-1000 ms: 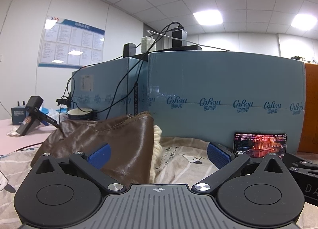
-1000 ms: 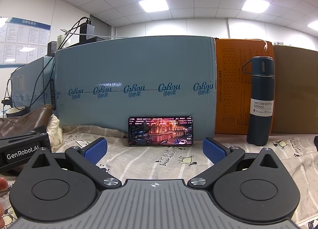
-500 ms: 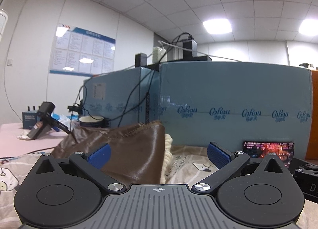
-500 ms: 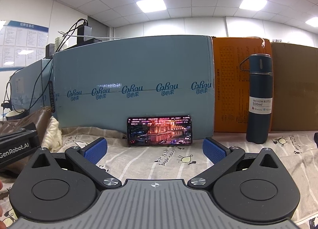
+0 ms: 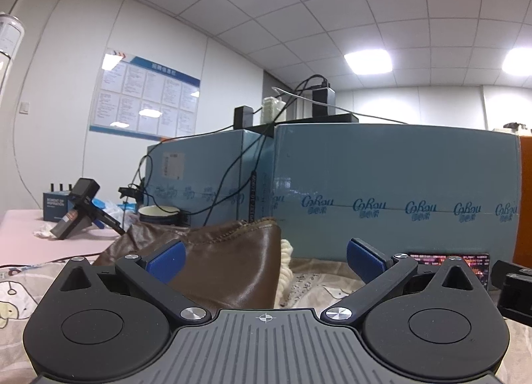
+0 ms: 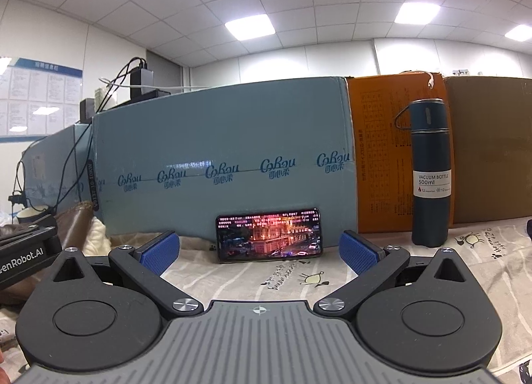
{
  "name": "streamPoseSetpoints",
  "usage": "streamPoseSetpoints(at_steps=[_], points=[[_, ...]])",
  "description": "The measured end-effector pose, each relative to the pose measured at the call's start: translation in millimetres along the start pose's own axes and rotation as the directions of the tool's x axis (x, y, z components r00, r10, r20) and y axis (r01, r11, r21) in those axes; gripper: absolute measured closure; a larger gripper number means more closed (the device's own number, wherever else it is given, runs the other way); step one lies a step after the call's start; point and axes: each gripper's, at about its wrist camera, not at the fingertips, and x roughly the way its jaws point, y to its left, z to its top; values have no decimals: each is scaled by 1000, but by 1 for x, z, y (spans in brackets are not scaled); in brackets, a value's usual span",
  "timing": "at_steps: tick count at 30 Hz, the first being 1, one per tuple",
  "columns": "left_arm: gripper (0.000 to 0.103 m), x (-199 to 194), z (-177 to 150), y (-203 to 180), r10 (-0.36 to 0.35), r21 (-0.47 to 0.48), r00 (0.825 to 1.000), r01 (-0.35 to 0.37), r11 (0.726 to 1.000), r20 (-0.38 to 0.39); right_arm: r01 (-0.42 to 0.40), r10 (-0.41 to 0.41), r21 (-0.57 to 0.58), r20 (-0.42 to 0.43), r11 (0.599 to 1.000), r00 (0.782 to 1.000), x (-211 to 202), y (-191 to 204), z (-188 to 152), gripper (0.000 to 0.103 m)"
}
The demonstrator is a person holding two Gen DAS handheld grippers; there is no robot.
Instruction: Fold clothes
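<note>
A brown leather garment (image 5: 229, 264) with cream fleece lining (image 5: 286, 251) lies heaped on the printed bedsheet (image 5: 319, 281), just ahead of my left gripper (image 5: 264, 259). That gripper is open, its blue pads spread wide, the left pad in front of the leather. In the right wrist view the same garment (image 6: 74, 221) shows at the far left, behind the other gripper's body (image 6: 23, 251). My right gripper (image 6: 259, 252) is open over bare sheet (image 6: 232, 277), holding nothing.
A blue carton wall (image 6: 219, 164) backs the sheet, with orange (image 6: 379, 164) and brown boxes to its right. A lit phone (image 6: 269, 234) leans on the carton. A dark vacuum bottle (image 6: 429, 174) stands right. A pink table (image 5: 30, 247) with gadgets and a mug (image 5: 156, 216) lies left.
Both grippers have tilted upward a little, so more ceiling shows and the garment sits lower in view. Both stayed open; the garment has not moved.
</note>
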Motion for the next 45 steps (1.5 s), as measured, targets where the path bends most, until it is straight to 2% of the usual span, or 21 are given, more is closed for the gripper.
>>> streamPoseSetpoints(at_steps=[29,45], points=[[0,0,-1,2,-1,-13,1000,1,1000,-11,36,-36,-3,-6,999,999,-2,0,0,0],[0,-5,0,9,-13,-49,1000,14,999,17,19,-18,-37,25,999,1000,-10,6,0,0]])
